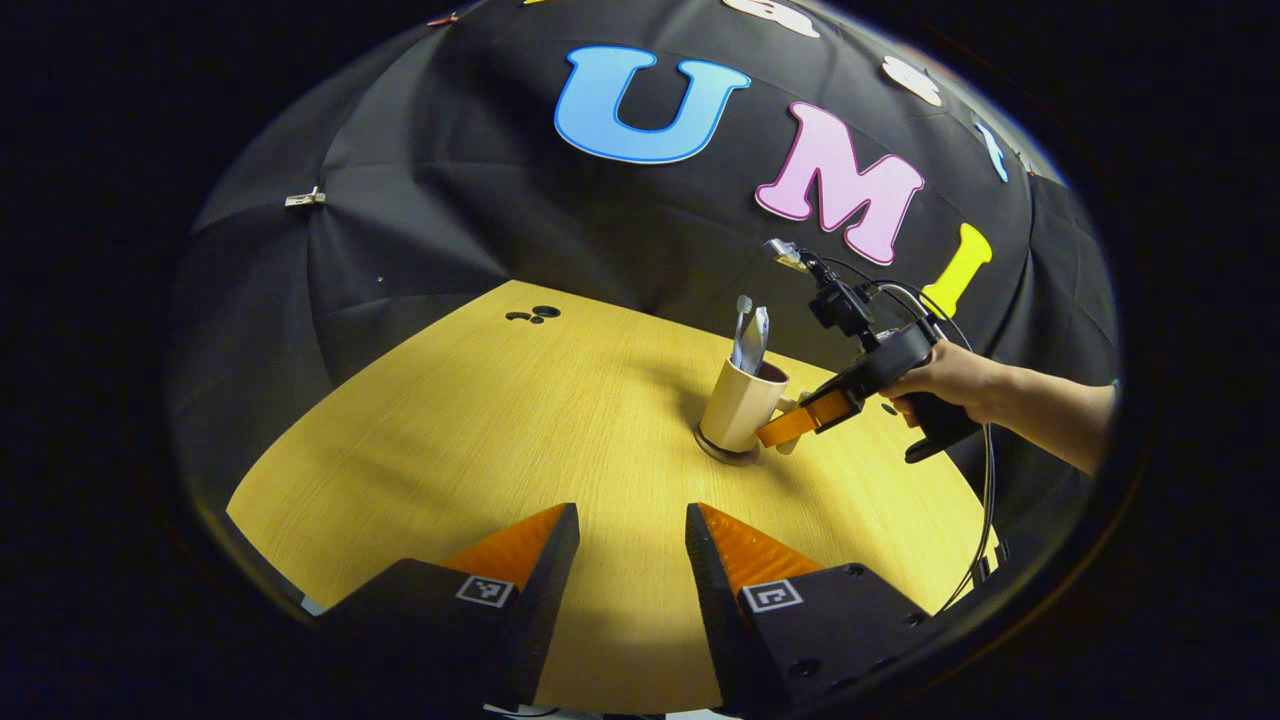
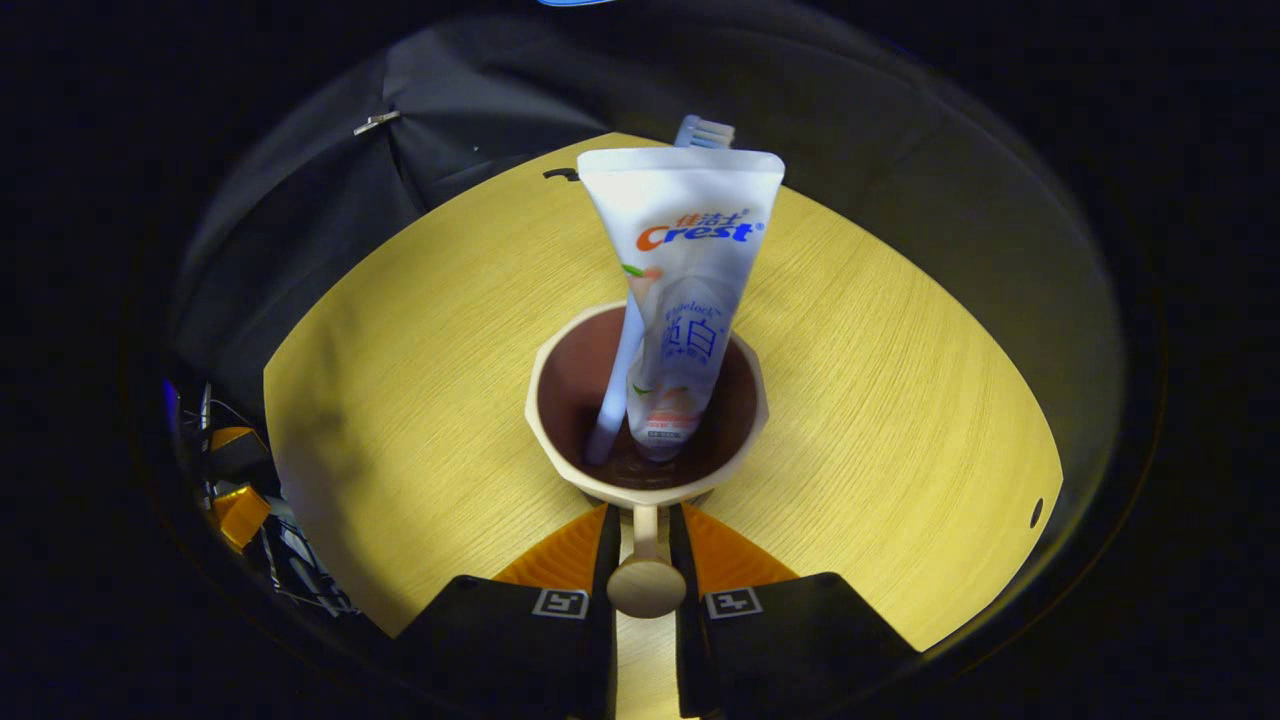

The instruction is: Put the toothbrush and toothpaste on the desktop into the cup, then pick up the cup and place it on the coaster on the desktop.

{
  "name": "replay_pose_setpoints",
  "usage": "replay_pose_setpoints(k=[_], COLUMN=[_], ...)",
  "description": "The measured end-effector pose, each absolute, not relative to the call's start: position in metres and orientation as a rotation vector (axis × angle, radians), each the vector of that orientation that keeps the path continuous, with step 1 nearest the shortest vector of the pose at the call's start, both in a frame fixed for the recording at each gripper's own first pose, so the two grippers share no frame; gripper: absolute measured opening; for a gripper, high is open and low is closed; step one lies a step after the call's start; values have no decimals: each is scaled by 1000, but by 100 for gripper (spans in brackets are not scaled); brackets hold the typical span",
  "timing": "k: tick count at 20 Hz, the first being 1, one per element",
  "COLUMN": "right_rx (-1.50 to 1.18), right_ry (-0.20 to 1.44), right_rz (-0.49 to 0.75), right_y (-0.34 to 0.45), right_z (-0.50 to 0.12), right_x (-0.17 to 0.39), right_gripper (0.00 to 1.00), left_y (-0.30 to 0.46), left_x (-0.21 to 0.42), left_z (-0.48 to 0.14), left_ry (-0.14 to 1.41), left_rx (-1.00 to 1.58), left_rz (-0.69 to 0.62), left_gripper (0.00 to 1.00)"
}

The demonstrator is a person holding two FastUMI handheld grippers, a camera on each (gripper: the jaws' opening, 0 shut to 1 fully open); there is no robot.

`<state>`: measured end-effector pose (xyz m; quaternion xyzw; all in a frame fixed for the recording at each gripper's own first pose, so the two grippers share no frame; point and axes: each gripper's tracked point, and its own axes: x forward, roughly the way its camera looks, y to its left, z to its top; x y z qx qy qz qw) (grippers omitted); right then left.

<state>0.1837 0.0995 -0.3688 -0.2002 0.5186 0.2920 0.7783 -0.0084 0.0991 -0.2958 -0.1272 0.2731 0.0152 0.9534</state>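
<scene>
1. My left gripper hangs over the near part of the wooden surface, its fingers spread with bare wood between them and nothing held.
2. Farther off and to the right in the left gripper view, the cup stands upright on the coaster, whose dark rim shows under its base.
3. The toothbrush and the toothpaste stand in the cup, leaning together above its rim.
4. In the right gripper view, the toothpaste tube stands crimped end up, the toothbrush bristles peeking behind it.
5. My right gripper, held in my hand, reaches in from the right; its fingers pinch the cup's handle, one on each side.
</scene>
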Motion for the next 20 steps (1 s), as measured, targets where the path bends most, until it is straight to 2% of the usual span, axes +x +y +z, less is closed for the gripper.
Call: replay_pose_setpoints(k=[1, 2, 4, 5, 15, 16, 20], right_rx=[-447, -459, -472, -478, -493, -494, -468], right_ry=[1111, 1105, 1103, 1109, 1134, 1126, 1088], right_rz=[636, 637, 638, 634, 611, 607, 603], right_y=[99, 97, 96, 95, 89, 87, 86], right_z=[-370, -369, -369, -370, -367, -364, -354], right_x=[187, 188, 189, 188, 184, 184, 184], right_gripper=[27, 32, 22, 27, 34, 40, 41], left_y=[99, 98, 99, 98, 91, 88, 80], left_x=[-8, -8, -7, -6, -6, -5, -6], left_z=[-295, -295, -295, -295, -285, -284, -275], left_ry=[553, 553, 555, 556, 549, 549, 545], left_rx=[-259, -259, -256, -256, -248, -246, -235], left_rz=[30, 30, 31, 32, 29, 27, 19], left_gripper=[68, 68, 68, 68, 68, 68, 68])
